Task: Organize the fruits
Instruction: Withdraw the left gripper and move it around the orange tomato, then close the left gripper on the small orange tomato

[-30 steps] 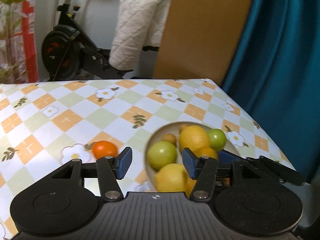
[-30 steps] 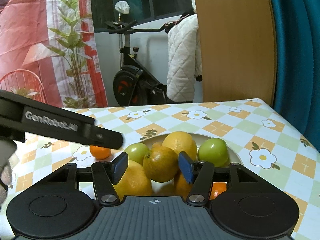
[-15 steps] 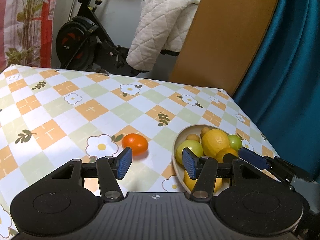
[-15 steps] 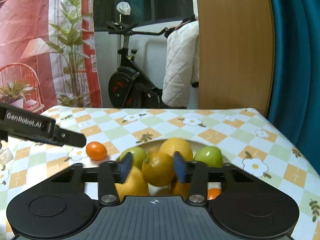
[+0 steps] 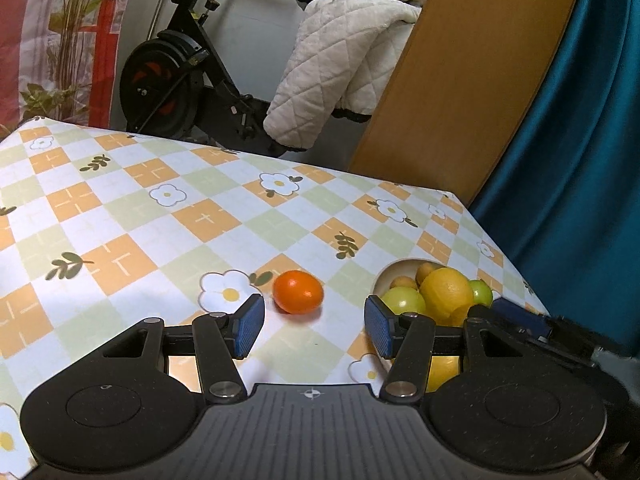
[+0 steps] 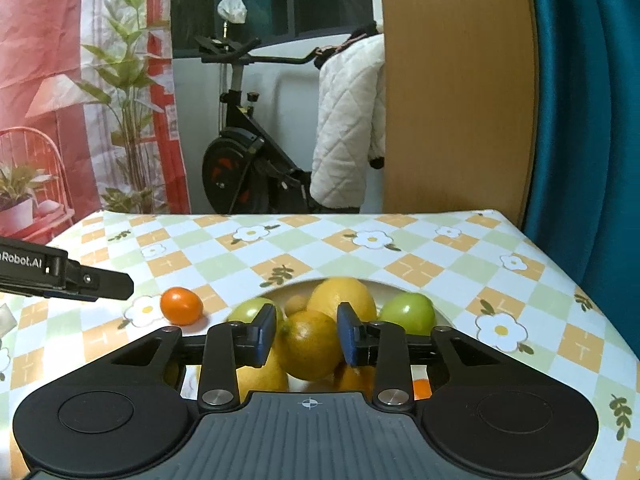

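Observation:
A small orange fruit (image 5: pixel 298 291) lies on the checkered tablecloth, left of a white bowl (image 5: pixel 387 275) holding lemons and green fruits. My left gripper (image 5: pixel 312 330) is open and empty, just short of the orange fruit. My right gripper (image 6: pixel 307 335) is shut on a yellow-orange citrus (image 6: pixel 307 344) over the bowl (image 6: pixel 440 314). The small orange fruit also shows in the right wrist view (image 6: pixel 181 305), with the left gripper's finger (image 6: pixel 80 280) beside it.
The table's right edge (image 5: pixel 516 264) runs close to the bowl, with a teal curtain (image 5: pixel 568 140) beyond. A wooden board (image 5: pixel 460 72) and an exercise bike (image 5: pixel 180 80) draped with a white quilted jacket stand behind the table.
My left gripper has swung left from over the bowl to face the small orange fruit. My right gripper's jaws have closed onto the citrus and it has lifted slightly.

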`<state>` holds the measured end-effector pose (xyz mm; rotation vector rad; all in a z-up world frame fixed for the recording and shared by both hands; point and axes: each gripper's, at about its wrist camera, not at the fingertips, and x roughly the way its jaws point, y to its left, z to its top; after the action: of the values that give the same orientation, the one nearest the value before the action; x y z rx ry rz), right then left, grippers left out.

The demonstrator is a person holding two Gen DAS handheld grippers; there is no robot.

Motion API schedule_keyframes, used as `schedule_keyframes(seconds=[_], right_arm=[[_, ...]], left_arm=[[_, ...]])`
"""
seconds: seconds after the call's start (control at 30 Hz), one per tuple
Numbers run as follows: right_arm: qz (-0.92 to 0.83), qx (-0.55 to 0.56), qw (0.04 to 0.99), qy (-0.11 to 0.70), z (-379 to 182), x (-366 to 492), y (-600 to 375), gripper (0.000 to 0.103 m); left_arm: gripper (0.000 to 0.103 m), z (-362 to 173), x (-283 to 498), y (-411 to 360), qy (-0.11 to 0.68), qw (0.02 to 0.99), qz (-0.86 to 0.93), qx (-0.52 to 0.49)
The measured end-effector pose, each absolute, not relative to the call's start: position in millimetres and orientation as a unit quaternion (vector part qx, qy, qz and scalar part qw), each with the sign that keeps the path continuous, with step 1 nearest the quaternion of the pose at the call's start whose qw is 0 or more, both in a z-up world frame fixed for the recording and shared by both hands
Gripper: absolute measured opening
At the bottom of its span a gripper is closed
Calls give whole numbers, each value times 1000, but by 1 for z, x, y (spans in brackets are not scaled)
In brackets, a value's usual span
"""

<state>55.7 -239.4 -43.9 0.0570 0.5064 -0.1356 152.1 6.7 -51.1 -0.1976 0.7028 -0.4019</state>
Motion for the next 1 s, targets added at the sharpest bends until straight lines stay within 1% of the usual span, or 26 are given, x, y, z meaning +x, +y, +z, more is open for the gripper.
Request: schedule_keyframes(seconds=[0.07, 0.2, 0.47, 0.53, 0.7, 1.0], right_arm=[[-56, 22, 968, 244, -39, 59, -232, 31], [-24, 9, 970, 243, -36, 73, -214, 31], [41, -24, 960, 274, -44, 114, -173, 32], [45, -27, 957, 284, -48, 124, -167, 33], [50, -35, 949, 311, -61, 142, -153, 41], [36, -37, 939, 339, -81, 161, -147, 42]], left_arm=[[57, -49, 153, 12, 341, 918, -188, -82], [57, -45, 158, 27, 338, 919, -184, -84], [57, -43, 175, 37, 339, 917, -183, -103], [57, -48, 181, 32, 346, 914, -186, -105], [57, -58, 195, 22, 362, 904, -198, -107], [57, -80, 214, 4, 396, 886, -219, -105]])
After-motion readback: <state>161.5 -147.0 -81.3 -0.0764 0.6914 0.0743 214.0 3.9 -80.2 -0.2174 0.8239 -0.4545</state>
